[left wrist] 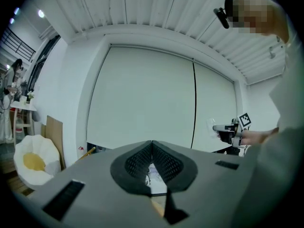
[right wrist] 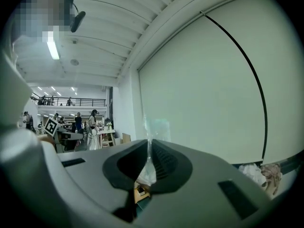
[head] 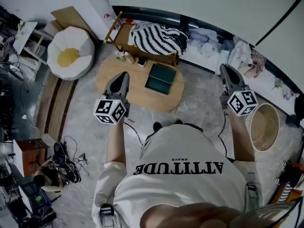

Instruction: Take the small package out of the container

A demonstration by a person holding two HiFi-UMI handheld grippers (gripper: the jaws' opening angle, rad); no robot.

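Observation:
My right gripper [head: 223,68] is raised at chest height, to the right of the table. Its jaws are shut on a small clear plastic package [right wrist: 156,127], which sticks up thin and translucent past the fingertips in the right gripper view. My left gripper [head: 124,75] hangs over the near left part of the oval wooden table [head: 137,98]. In the left gripper view its dark ribbed pads [left wrist: 137,161] meet at the tip with nothing between them. The dark green container [head: 160,78] lies flat on the table, apart from both grippers.
A white and yellow bean bag [head: 71,53] sits at the far left. Behind the table stands a wooden chair with a striped cloth [head: 159,38]. A round basket [head: 264,126] is at the right. Cables [head: 71,163] lie on the floor at the left, and clothes [head: 209,39] are heaped along the wall.

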